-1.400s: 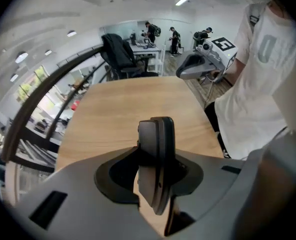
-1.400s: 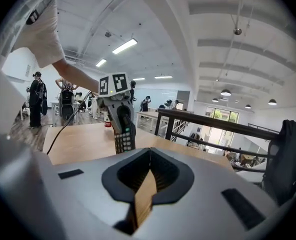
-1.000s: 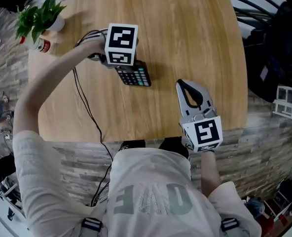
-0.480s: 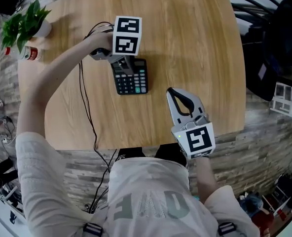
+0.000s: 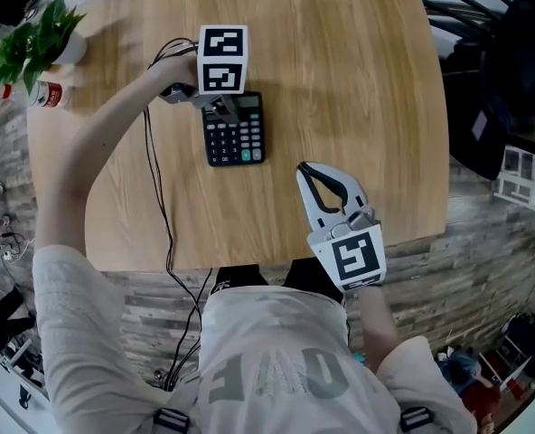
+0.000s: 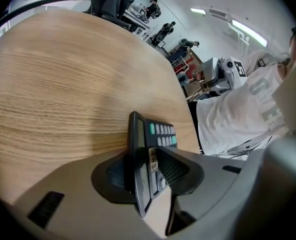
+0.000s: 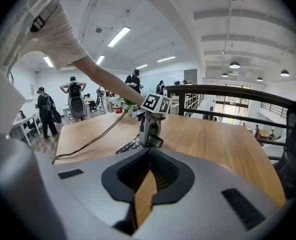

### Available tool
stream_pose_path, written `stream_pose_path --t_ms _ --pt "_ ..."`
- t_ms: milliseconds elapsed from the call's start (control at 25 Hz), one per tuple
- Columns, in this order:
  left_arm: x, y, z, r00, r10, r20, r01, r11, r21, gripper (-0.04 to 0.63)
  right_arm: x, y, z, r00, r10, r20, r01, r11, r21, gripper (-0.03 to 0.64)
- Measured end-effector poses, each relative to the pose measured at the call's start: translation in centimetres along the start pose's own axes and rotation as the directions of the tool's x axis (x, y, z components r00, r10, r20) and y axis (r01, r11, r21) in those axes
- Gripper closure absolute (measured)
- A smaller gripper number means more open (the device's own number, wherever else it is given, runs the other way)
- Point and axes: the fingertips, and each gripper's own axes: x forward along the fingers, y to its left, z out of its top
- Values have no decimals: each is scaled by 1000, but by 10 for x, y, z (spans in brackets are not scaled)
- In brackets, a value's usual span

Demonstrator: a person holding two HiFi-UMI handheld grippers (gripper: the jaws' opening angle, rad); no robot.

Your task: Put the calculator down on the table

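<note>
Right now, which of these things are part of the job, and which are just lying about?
Part of the job:
calculator, clamped in the left hand-held gripper
wooden table, where it is to go

Just about:
right hand-held gripper, shut and empty
potted plant at the table's corner
small bottle with a red label, beside it
black cable

Black calculator, light wood-grain table

- Table, beneath both grippers: pale wood, fine straight grain, smooth satin finish.
- Calculator, in left gripper: dark matt plastic, glossy display window.
- Right gripper: grey matt plastic shell, black ribbed pads.
</note>
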Motion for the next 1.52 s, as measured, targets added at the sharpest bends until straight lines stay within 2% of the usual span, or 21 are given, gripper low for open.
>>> stream_pose_path --t_ms 160,320,520,680,840,1080,1200,1280,1440,1520 --pt "-3 5 0 997 79 21 -79 997 19 442 1 7 2 1000 7 12 -7 1000 11 597" --pt "-6 7 2 983 171 60 -174 984 36 422 0 14 7 1000 21 20 -20 1000 -11 597" --pt "-12 11 2 946 312 85 -318 945 81 379 -3 22 12 999 34 32 -33 999 -31 597" --pt "-17 14 3 899 427 96 -435 896 86 346 -9 33 19 998 49 41 -47 998 -49 597" --pt "-26 20 3 825 554 115 -562 825 61 282 -12 37 25 997 55 55 -52 997 -61 597" --pt "-31 18 5 733 657 178 -670 742 19 261 -22 38 40 996 47 76 -41 996 -80 597" --pt "-36 16 -1 670 711 215 -721 692 -43 255 -27 41 47 995 45 88 -36 995 -94 597" --pt "-44 14 -4 604 763 231 -769 634 -80 255 -29 43 50 995 43 91 -33 994 -101 597" --pt "-79 4 6 404 859 314 -875 462 -141 256 -29 43 52 997 6 72 7 983 -186 597" --pt "-100 -6 13 312 885 346 -905 387 -173 256 -28 45 56 997 -11 71 27 973 -231 597"
